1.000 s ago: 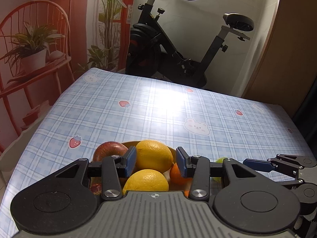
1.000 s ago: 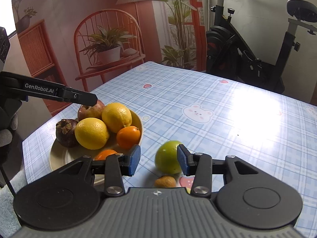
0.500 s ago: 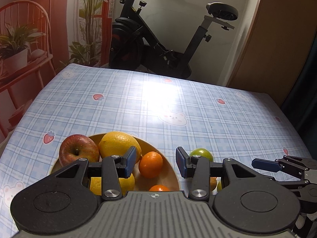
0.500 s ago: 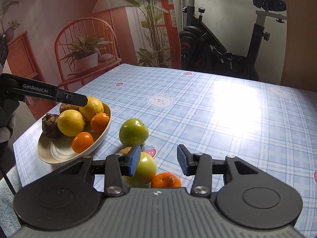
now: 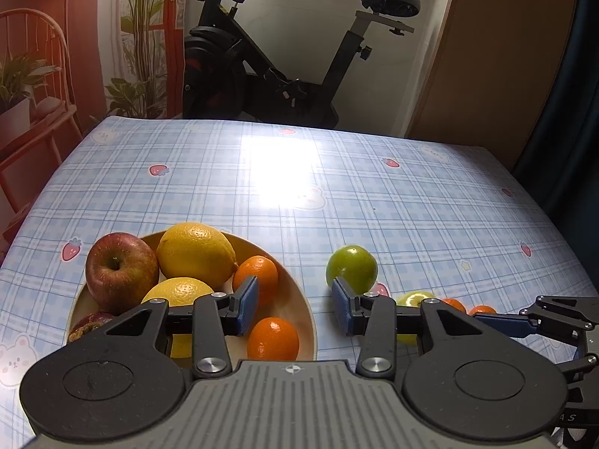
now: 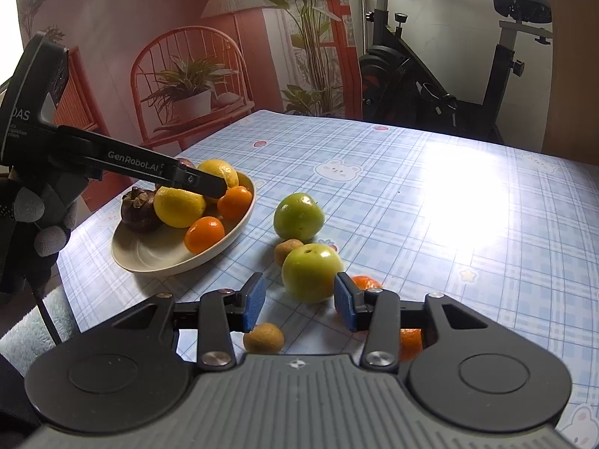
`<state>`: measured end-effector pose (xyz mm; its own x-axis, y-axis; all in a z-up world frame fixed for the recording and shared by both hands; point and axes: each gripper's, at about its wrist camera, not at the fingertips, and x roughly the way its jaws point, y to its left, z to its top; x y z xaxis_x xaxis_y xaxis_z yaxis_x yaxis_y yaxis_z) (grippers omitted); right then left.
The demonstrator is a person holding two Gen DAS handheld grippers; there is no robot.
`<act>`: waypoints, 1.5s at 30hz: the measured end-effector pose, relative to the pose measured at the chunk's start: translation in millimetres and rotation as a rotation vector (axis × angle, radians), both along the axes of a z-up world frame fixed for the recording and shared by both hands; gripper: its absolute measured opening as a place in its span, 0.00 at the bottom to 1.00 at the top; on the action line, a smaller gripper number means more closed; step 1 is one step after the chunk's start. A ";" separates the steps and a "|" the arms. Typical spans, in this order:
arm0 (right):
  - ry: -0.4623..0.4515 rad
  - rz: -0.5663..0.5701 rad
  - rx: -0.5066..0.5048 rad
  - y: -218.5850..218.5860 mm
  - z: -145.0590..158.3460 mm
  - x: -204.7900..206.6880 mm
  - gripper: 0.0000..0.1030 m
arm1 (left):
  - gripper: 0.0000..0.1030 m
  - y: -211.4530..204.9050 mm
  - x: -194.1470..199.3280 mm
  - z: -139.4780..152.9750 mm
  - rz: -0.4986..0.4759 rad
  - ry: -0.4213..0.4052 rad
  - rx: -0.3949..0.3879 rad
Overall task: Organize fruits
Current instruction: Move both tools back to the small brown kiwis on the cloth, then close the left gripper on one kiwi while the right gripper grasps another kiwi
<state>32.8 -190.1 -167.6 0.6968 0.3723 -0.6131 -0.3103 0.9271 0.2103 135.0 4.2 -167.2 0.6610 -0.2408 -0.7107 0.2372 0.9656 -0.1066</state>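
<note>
The right gripper has been sliding sideways over the last second, away from the shallow cream-coloured round bowl and over toward the loose fruit. The left gripper has shifted too, off the big yellow lemon so it's now hanging over the bowl's right rim.

Progress-wise, I'd say it's sitting around halfway. The bowl is already holding the red apple, two lemons, two small oranges and a dark purple mangosteen.

Still lying out on the blue-checked plastic-covered counter: two round green apples, the nearer green apple right ahead of the right gripper and just beyond its pads, the farther green apple beyond it, two little brown longan-looking fruits, plus a couple of small oranges half hidden behind the right gripper's finger.

Both grippers are standing with their jaws apart and holding nothing. My guess is the nearer green apple is going next, though its width looks like a snug fit for that opening.
</note>
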 end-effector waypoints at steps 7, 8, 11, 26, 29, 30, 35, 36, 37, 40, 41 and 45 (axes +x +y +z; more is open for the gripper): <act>0.093 0.051 -0.010 17.2 -20.8 -1.9 0.39 | 0.44 6.2 -3.8 -6.2 0.009 0.019 0.001; 0.099 0.054 -0.014 18.8 -22.7 -1.7 0.38 | 0.44 7.2 -4.2 -6.2 0.009 0.020 0.000; 0.106 0.050 -0.005 20.0 -25.6 -1.3 0.38 | 0.44 8.7 -4.7 -6.2 0.009 0.020 0.000; 0.076 -0.007 0.055 3.1 -16.9 -1.0 0.30 | 0.42 -5.4 -5.8 -13.1 -0.041 0.035 -0.009; 0.032 -0.050 0.080 -11.5 -3.3 -3.3 0.30 | 0.36 -14.1 -3.0 -15.8 -0.079 0.042 -0.019; 0.017 -0.068 0.087 -17.6 1.5 -4.2 0.30 | 0.35 -19.1 -1.7 -17.1 -0.094 0.042 -0.020; -0.032 -0.139 0.120 -42.9 15.6 -7.9 0.30 | 0.25 -30.6 18.3 -22.4 -0.071 0.076 -0.098; -0.038 -0.148 0.124 -45.8 16.7 -8.4 0.30 | 0.25 -32.5 22.0 -23.6 -0.068 0.083 -0.108; -0.045 -0.160 0.130 -49.3 17.5 -9.9 0.30 | 0.24 -36.2 26.7 -25.8 -0.067 0.093 -0.110; -0.055 -0.175 0.141 -57.7 18.9 -11.9 0.30 | 0.24 -44.3 36.3 -30.7 -0.068 0.129 -0.125; -0.056 -0.178 0.145 -59.6 19.4 -12.5 0.30 | 0.24 -45.8 39.8 -32.4 -0.059 0.145 -0.135; -0.056 -0.186 0.156 -64.9 18.0 -14.3 0.30 | 0.24 -46.4 50.5 -37.5 -0.021 0.195 -0.167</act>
